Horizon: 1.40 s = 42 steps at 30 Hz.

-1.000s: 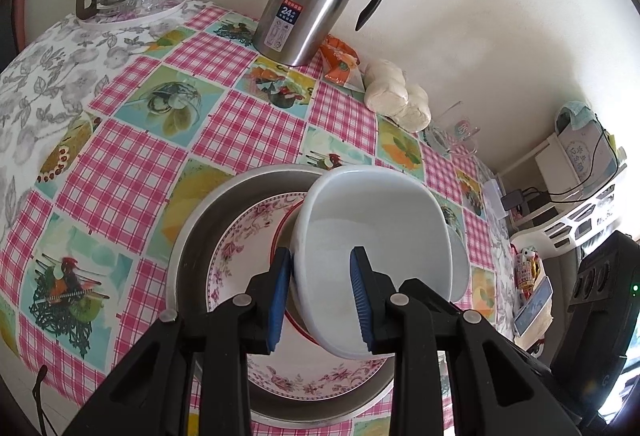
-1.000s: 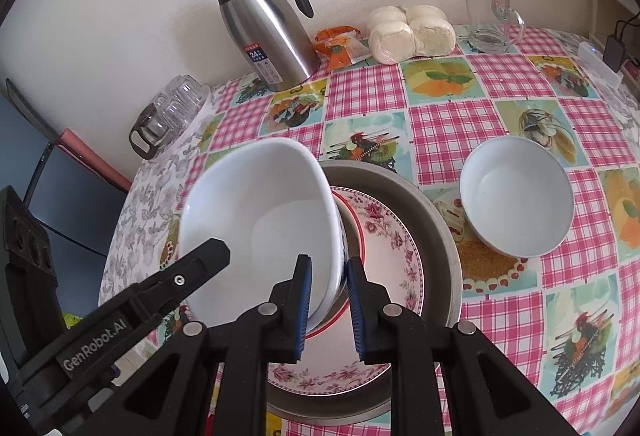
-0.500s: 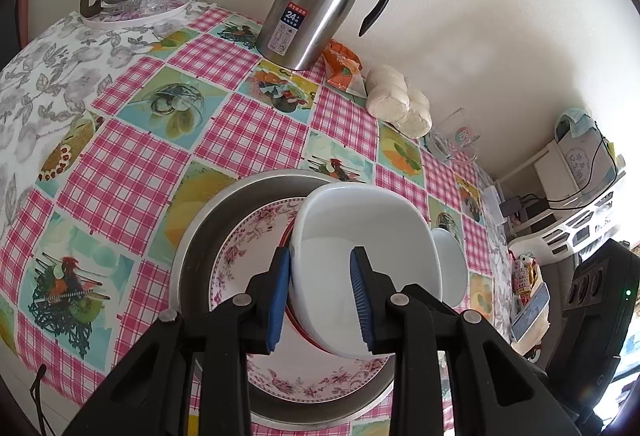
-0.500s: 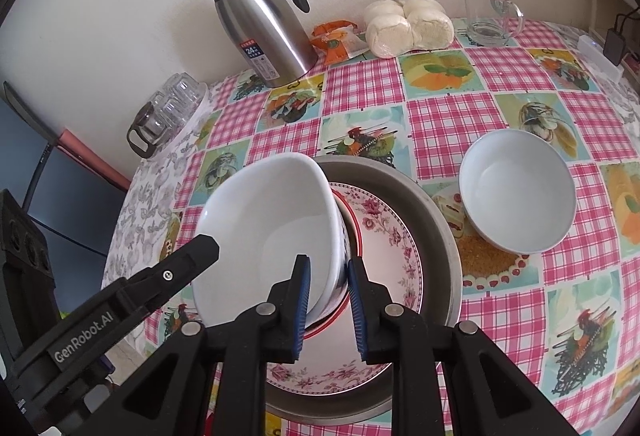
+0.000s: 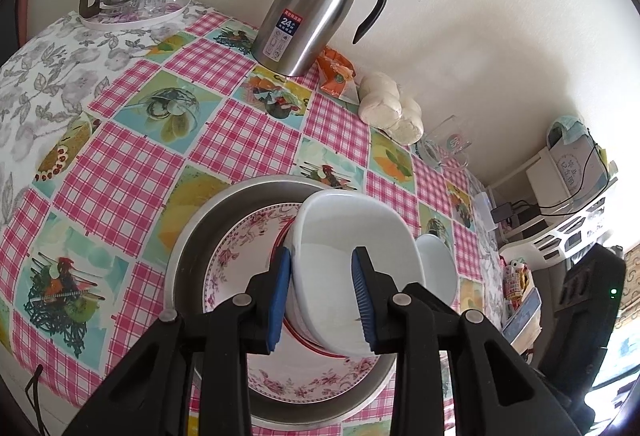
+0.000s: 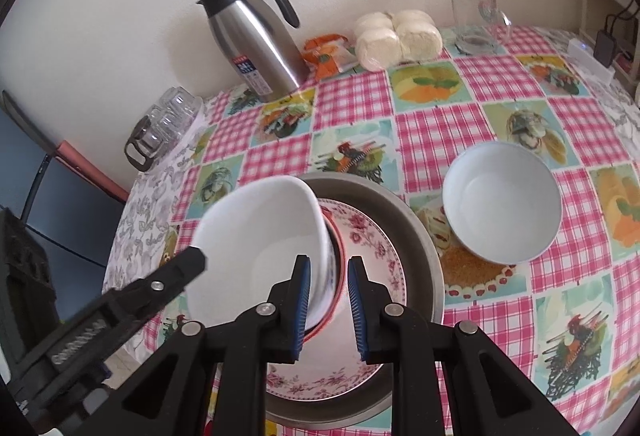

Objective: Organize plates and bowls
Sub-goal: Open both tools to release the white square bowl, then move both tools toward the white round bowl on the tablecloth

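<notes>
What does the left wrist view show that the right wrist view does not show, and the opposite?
Only the left wrist view: the white shelf unit with cables beside the table, and the left gripper astride the square bowl's near wall.

Only the right wrist view: the round white bowl seen whole and empty, and the right gripper astride the square bowl's right wall.

Both: the steel jug, the floral plate in the metal pan, the buns, the glass mug.

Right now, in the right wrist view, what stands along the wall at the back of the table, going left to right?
Glasses → steel jug → orange packet → buns → glass mug
</notes>
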Each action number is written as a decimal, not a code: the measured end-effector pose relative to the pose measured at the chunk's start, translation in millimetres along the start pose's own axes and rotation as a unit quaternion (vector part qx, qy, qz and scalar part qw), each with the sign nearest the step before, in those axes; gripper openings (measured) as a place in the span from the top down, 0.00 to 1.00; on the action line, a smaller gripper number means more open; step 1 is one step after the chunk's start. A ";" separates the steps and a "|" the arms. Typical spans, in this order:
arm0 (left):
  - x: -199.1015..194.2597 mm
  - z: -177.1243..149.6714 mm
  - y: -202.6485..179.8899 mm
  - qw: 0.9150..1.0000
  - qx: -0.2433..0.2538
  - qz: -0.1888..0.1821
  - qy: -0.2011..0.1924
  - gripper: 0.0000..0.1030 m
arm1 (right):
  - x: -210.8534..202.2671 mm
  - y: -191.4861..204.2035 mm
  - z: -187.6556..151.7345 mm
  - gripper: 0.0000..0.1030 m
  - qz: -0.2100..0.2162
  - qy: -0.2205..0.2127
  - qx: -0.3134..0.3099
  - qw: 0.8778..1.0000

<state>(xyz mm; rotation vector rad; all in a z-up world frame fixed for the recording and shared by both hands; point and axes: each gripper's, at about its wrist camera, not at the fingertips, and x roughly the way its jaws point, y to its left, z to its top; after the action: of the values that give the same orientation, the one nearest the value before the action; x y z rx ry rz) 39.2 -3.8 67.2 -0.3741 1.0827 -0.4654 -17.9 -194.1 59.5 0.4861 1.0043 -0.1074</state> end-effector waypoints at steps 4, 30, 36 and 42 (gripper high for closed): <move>-1.4 0.1 -0.9 1.000 0.001 -0.001 0.000 0.69 | 3.1 0.2 -0.4 0.78 -0.001 0.005 -0.002 1.000; -19.8 5.7 -0.1 0.995 0.016 0.075 -0.057 0.34 | -15.7 13.1 0.8 0.79 -0.010 -0.047 -0.036 0.998; -16.1 6.0 6.4 0.993 0.008 0.103 -0.053 0.23 | -10.7 1.4 2.3 0.51 -0.042 -0.046 -0.021 0.998; -18.4 5.8 8.5 0.985 0.011 0.151 -0.081 0.12 | -9.6 -5.0 4.5 0.36 -0.056 -0.052 -0.014 0.997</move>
<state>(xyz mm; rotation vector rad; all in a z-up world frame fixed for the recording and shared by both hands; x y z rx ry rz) 38.9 13.6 79.2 -0.2186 0.9546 -0.1725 -21.1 -201.8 67.8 0.3953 0.9300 -0.2163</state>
